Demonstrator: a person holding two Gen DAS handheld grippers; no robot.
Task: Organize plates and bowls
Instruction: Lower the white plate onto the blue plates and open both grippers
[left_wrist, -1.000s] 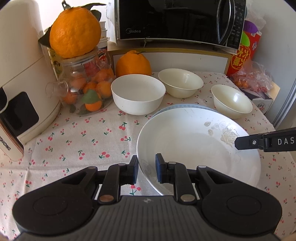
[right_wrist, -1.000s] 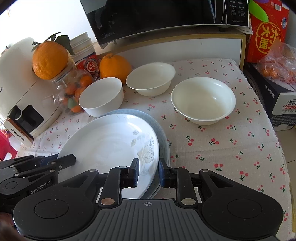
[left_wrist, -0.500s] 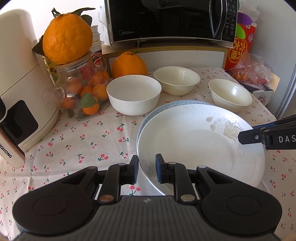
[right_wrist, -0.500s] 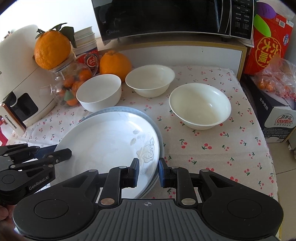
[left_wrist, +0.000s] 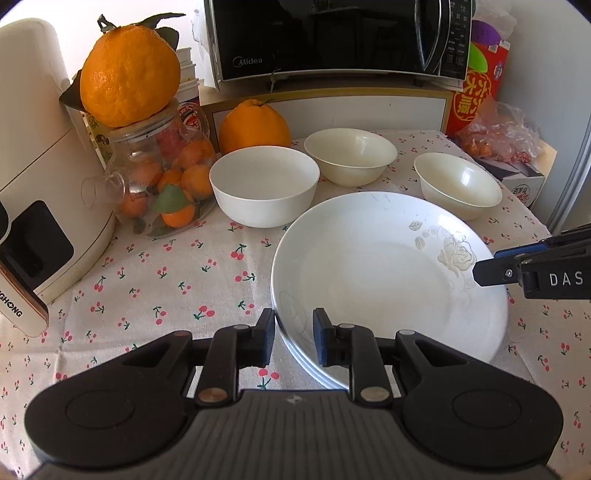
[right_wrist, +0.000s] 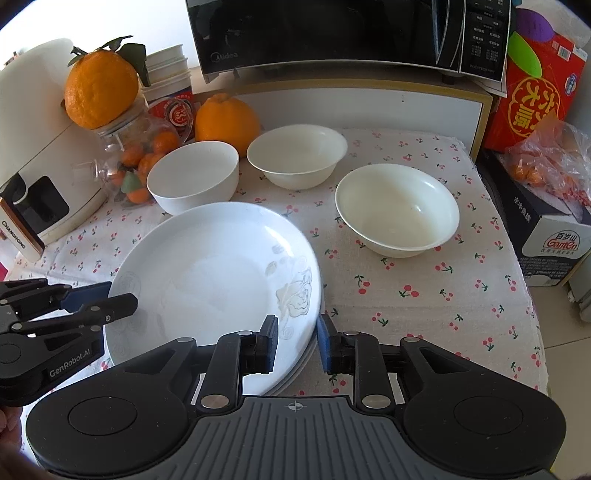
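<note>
A white plate with a rose print (left_wrist: 384, 269) (right_wrist: 214, 273) lies on top of another plate, whose rim (right_wrist: 301, 365) shows beneath it, on the cherry-print tablecloth. My left gripper (left_wrist: 294, 334) straddles the plate's left rim, shut on it. My right gripper (right_wrist: 297, 338) straddles the right rim, shut on it. Three bowls stand behind: a white one (left_wrist: 264, 184) (right_wrist: 194, 181), a cream one (left_wrist: 351, 157) (right_wrist: 297, 155), and another cream one (left_wrist: 458, 184) (right_wrist: 397, 208).
A glass jar of small oranges (left_wrist: 162, 184) with a big orange (left_wrist: 129, 77) on top stands left, beside a white appliance (left_wrist: 40, 192). Another orange (left_wrist: 255, 127), a microwave (left_wrist: 332, 37), a red box (right_wrist: 532, 92) and a carton (right_wrist: 546, 236) ring the table.
The rose plate has shifted over the lower plate and now covers it almost fully. Both grippers moved with it, still on its rims.
</note>
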